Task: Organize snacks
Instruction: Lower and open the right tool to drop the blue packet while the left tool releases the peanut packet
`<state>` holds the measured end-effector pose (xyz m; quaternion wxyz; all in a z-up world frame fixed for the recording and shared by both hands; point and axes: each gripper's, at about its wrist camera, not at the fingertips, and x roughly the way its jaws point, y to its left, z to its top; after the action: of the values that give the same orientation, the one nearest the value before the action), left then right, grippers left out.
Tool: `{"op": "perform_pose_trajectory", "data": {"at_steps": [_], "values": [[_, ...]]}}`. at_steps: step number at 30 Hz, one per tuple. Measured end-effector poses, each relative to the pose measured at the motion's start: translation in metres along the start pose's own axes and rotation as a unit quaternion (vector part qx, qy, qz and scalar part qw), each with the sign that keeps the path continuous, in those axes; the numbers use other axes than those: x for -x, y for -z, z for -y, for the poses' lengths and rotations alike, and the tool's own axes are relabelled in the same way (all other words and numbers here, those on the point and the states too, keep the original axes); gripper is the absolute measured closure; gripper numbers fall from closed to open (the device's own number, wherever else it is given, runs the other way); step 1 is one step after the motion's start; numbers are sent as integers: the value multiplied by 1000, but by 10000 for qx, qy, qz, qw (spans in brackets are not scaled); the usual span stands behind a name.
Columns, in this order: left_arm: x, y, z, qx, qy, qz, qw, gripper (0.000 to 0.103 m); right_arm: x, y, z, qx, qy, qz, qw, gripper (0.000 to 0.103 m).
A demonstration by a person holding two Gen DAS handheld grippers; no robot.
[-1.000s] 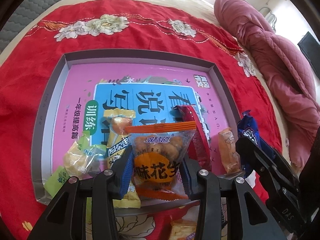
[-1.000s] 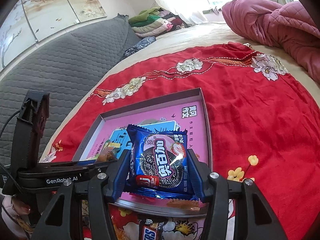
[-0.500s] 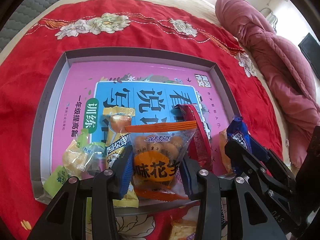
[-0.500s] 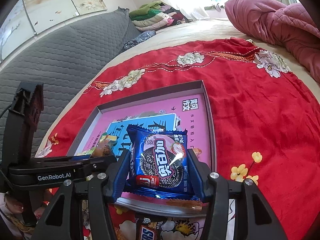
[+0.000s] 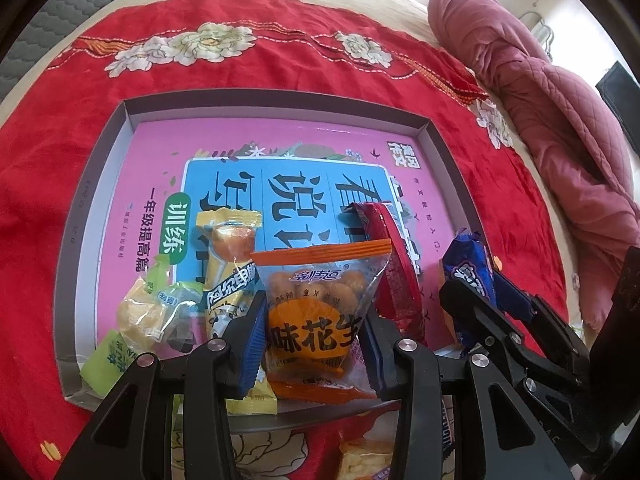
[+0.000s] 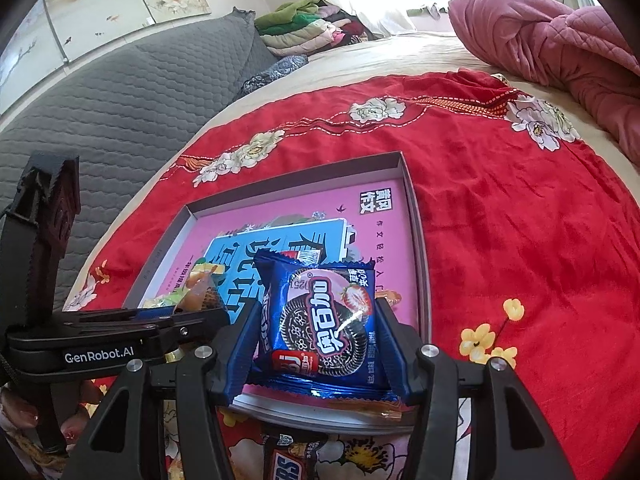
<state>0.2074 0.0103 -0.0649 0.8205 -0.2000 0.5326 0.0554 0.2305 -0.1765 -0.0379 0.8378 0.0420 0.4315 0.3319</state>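
Observation:
A shallow grey tray [image 5: 100, 168] with a pink and blue printed floor lies on the red flowered cloth; it also shows in the right wrist view [image 6: 418, 232]. My left gripper [image 5: 314, 322] is shut on an orange peanut packet [image 5: 316, 300] over the tray's near edge. Yellow [image 5: 228, 264], green [image 5: 110, 354] and red [image 5: 394, 268] snack packets lie in the tray's near part. My right gripper [image 6: 320, 344] is shut on a blue cookie packet [image 6: 324, 320] above the tray's near right corner; this packet shows in the left wrist view [image 5: 470, 276].
A Snickers bar [image 6: 292, 458] and a pale snack [image 5: 364, 458] lie on the cloth in front of the tray. A pink quilt [image 5: 560, 120] is bunched at the right. A grey padded headboard [image 6: 100, 120] stands at the left.
My right gripper has moved left and forward with the cookie packet, further over the tray's right side. My left gripper holds the peanut packet almost still.

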Motion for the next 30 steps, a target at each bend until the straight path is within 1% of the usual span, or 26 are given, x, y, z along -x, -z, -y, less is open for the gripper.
{"op": "perform_pose_trajectory", "data": {"at_steps": [12,18,30], "values": [[-1,1,-1,41,20,-23,10000,59,-1,0,-1,42,47,-5,10000,46],[-1,0,-1,48,25,-45,10000,59,2,0,-1,24,15,81,10000,46],[8,-1,0,27,20,87,10000,52,7,-2,-2,11,-24,177,9998,41]]}}
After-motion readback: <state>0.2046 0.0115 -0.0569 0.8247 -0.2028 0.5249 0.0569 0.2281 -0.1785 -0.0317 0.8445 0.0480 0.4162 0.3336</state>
